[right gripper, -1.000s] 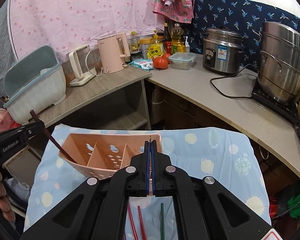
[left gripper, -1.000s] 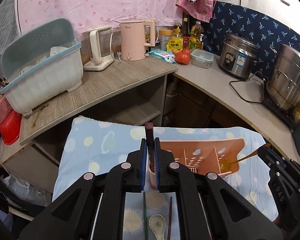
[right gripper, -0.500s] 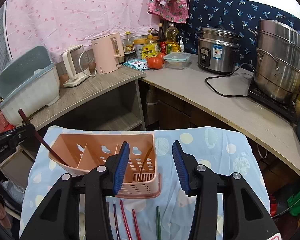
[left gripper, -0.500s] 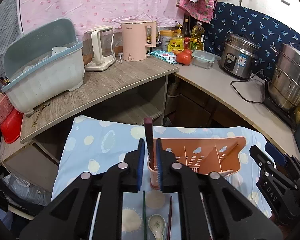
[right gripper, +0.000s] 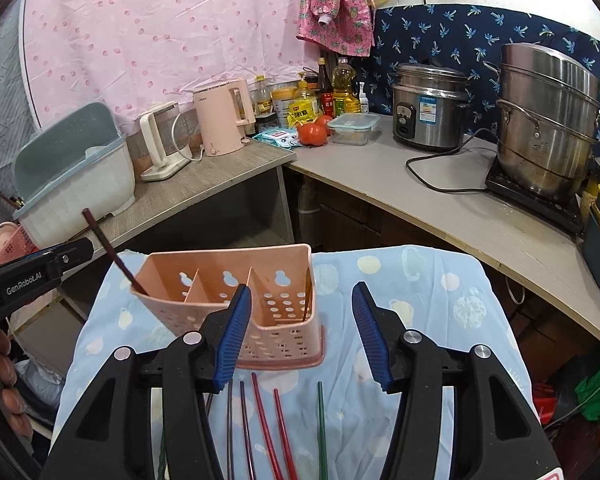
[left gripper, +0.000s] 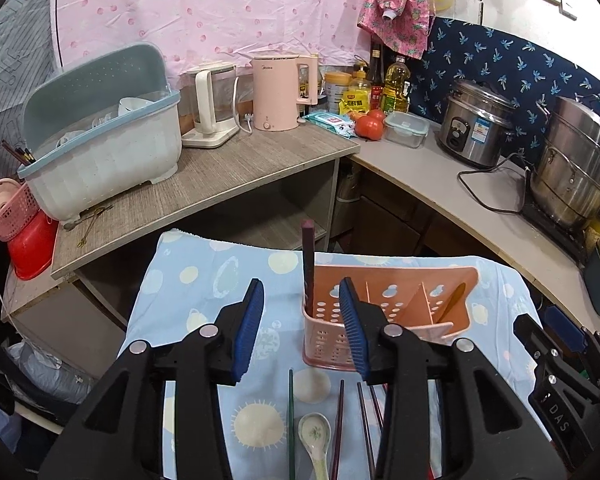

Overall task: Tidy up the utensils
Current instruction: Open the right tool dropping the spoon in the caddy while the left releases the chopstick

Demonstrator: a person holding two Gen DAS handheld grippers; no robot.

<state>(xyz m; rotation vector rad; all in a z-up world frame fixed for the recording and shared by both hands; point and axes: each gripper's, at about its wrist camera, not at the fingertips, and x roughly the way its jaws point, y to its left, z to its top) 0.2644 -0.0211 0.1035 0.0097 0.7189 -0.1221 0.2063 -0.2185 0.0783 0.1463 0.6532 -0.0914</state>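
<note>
One pink plastic utensil holder (right gripper: 236, 304) is seen on the table (right gripper: 420, 320), which is covered with a light blue cloth printed with pale dots and suns. The holder is perforated with round holes and is divided into three compartments. One dark red chopstick (left gripper: 308, 264) is leaned in its left end compartment, and one brown utensil (left gripper: 452, 300), too hidden to be named, is seen in the right end one. In front of the holder several thin chopsticks are laid: two red (right gripper: 268, 424), one green (right gripper: 321, 428), and some dark ones (right gripper: 244, 428) which cannot be counted surely. One white ceramic spoon (left gripper: 315, 436) with a small green pattern is laid among them. The jaws of the left hand-held gripper (left gripper: 302, 332) are opening, with nothing gripped; the chopstick is only seen behind the gap. The jaws of the right hand-held gripper (right gripper: 298, 336) are opening too and are empty.
</note>
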